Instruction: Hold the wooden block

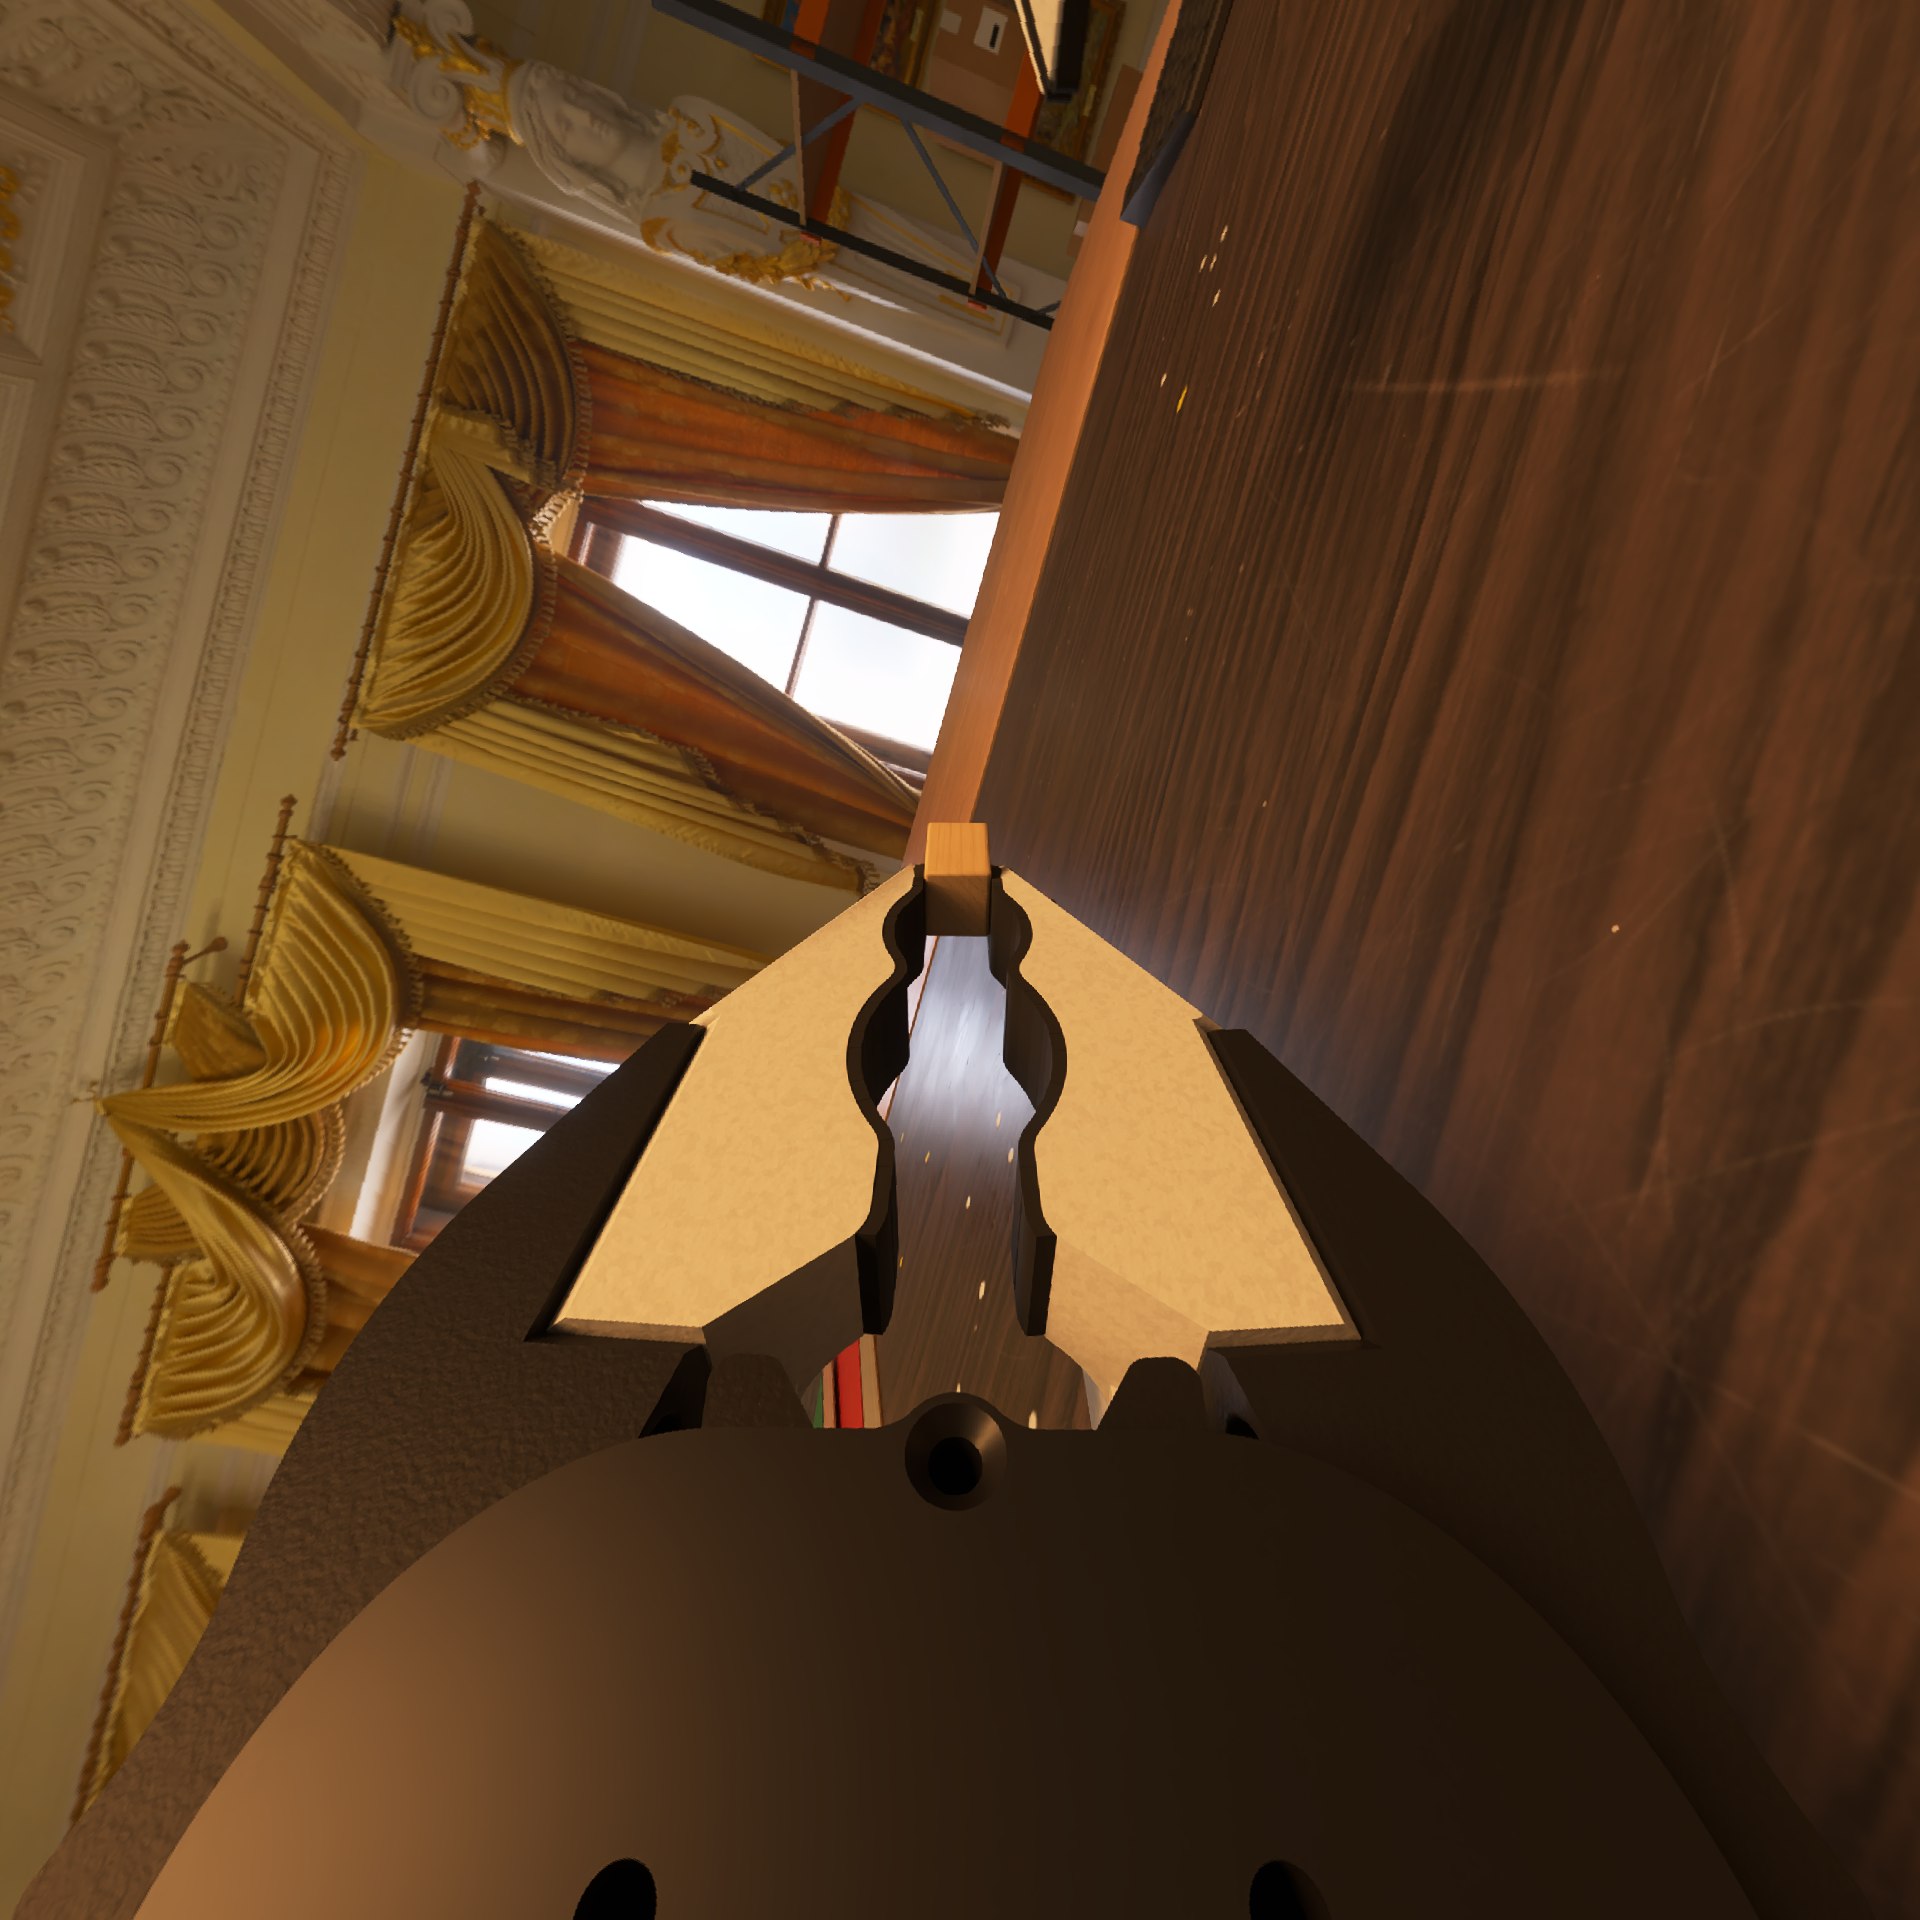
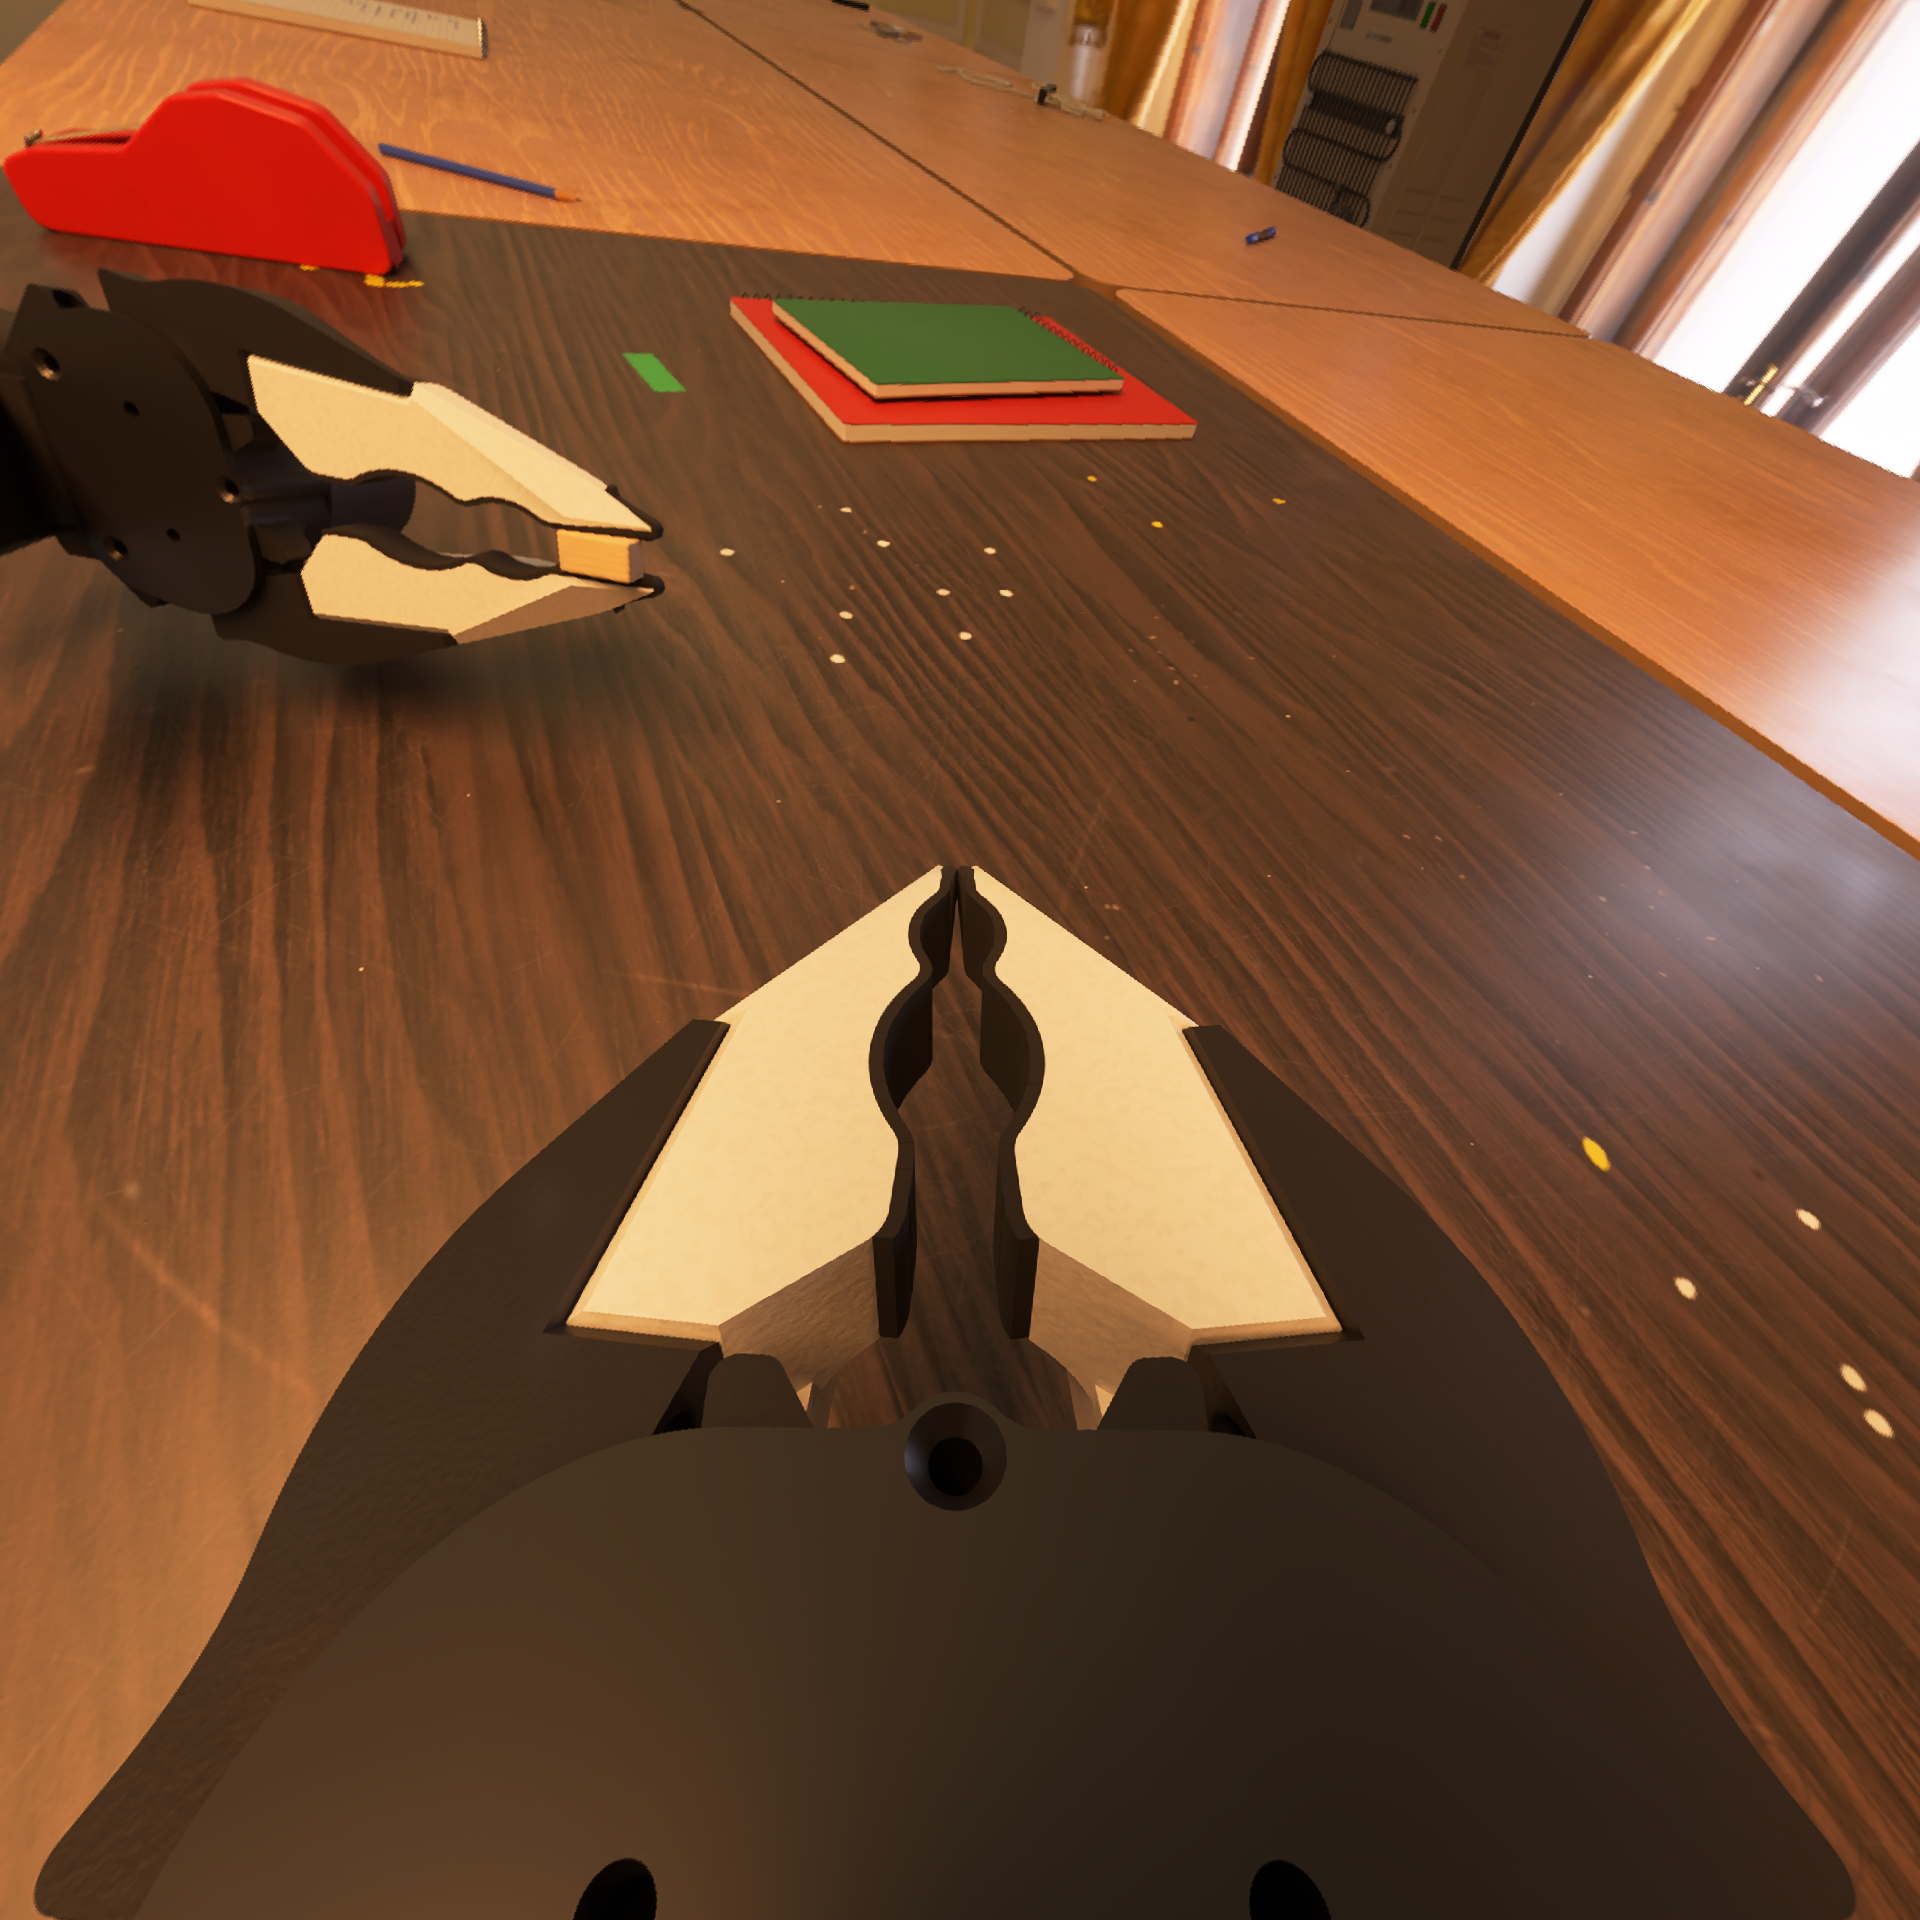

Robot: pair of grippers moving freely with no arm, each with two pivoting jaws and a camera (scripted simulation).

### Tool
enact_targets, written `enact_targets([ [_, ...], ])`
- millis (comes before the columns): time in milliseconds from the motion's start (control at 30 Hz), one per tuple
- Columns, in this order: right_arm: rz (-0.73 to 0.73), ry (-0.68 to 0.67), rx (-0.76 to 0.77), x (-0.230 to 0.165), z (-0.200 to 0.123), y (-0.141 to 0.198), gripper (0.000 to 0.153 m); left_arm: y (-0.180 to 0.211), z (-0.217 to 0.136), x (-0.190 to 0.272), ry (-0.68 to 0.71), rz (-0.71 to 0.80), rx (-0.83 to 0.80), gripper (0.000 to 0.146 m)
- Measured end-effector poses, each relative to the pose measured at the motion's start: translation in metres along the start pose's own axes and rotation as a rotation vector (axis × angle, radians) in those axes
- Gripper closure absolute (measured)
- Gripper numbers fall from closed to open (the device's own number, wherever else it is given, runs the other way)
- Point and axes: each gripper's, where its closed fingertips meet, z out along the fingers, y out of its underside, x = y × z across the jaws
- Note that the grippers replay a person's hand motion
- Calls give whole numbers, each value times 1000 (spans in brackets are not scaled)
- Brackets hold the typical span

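Observation:
The wooden block [image 1: 956, 883] is a small pale block pinched between the tips of my left gripper [image 1: 956, 902]. The left wrist view is rolled sideways, with the dark wooden table [image 1: 1455, 727] on its right. In the right wrist view the left gripper [image 2: 634, 556] shows at the left, held above the table and turned on its side, with the wooden block [image 2: 597, 556] between its tips. My right gripper [image 2: 956, 883] is shut and empty, low over the dark table [image 2: 1143, 779], to the right of and nearer than the left one.
A green notebook [image 2: 935, 348] lies on a red one [image 2: 1039, 416] at the table's far middle. A red case [image 2: 208, 177] and a blue pencil [image 2: 468, 171] lie far left. A small green tag [image 2: 652, 371] lies flat. Lighter tables [image 2: 1558, 468] adjoin on the right.

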Motion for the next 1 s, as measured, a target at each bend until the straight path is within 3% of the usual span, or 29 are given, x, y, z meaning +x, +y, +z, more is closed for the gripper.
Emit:
enact_targets([
  [267,-10,89,-17,28,-29,4,153,3,0,2,3,13,-10,136],
  [500,61,86,-22,47,-61,14,153,-1,-1,5,10,43,5,136],
  [700,32,40,-85,39,-61,22,144,-1,-1,5,-7,69,0,136],
  [1000,26,199,8,62,-70,10,140,-2,0,9,12,87,6,136],
])
